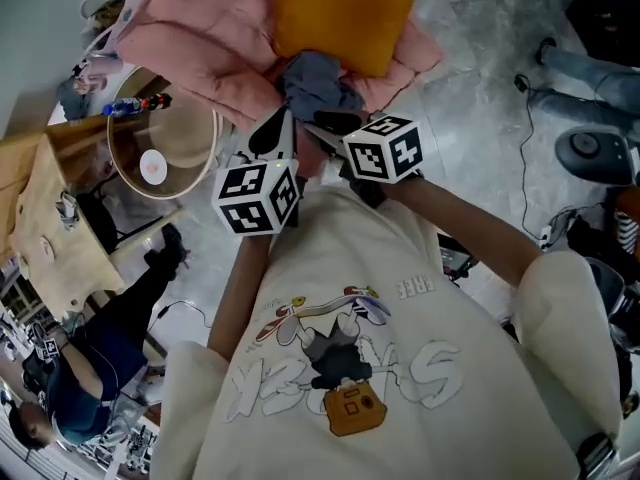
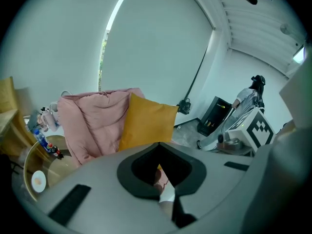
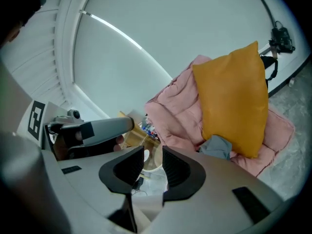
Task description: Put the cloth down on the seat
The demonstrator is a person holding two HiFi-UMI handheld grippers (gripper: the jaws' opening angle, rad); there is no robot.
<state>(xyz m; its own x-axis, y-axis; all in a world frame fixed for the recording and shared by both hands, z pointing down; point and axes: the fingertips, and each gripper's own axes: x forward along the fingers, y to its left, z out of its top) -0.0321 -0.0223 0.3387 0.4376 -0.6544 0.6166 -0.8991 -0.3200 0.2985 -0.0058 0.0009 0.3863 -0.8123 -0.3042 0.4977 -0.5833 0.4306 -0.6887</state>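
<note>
- Nearest is the person's cream shirt [image 1: 400, 388], with a cartoon print. The small word on it reads "FREE", seen upside down. I cannot read the big outlined letters under it with any certainty.
- The left gripper [image 2: 159, 147] has its tips together and nothing clamped between them.
- The right gripper [image 3: 153, 155] stands narrowly apart, with only floor and furniture showing through the gap, so it is empty too.
- The marker cubes carry black-and-white squares and no words.
- Just beyond both grippers lies the cloth [image 1: 315, 78], a grey-blue crumpled heap. It rests on the pink quilted seat [image 1: 200, 38], touching the lower edge of the yellow cushion [image 1: 340, 8]. By the look of it, the task is done.
- The cloth looks light, soft and limp. It should sag and fold from wherever it is pinched, with no risk of breaking and little of slipping.
- If it needs taking up again, a raised fold on top of the heap is the best place to pinch. That also avoids catching the seat's own quilting.
- Far left, a round table [image 1: 185, 133] holds small bottles [image 1: 135, 105], whose labels are too small to read.
</note>
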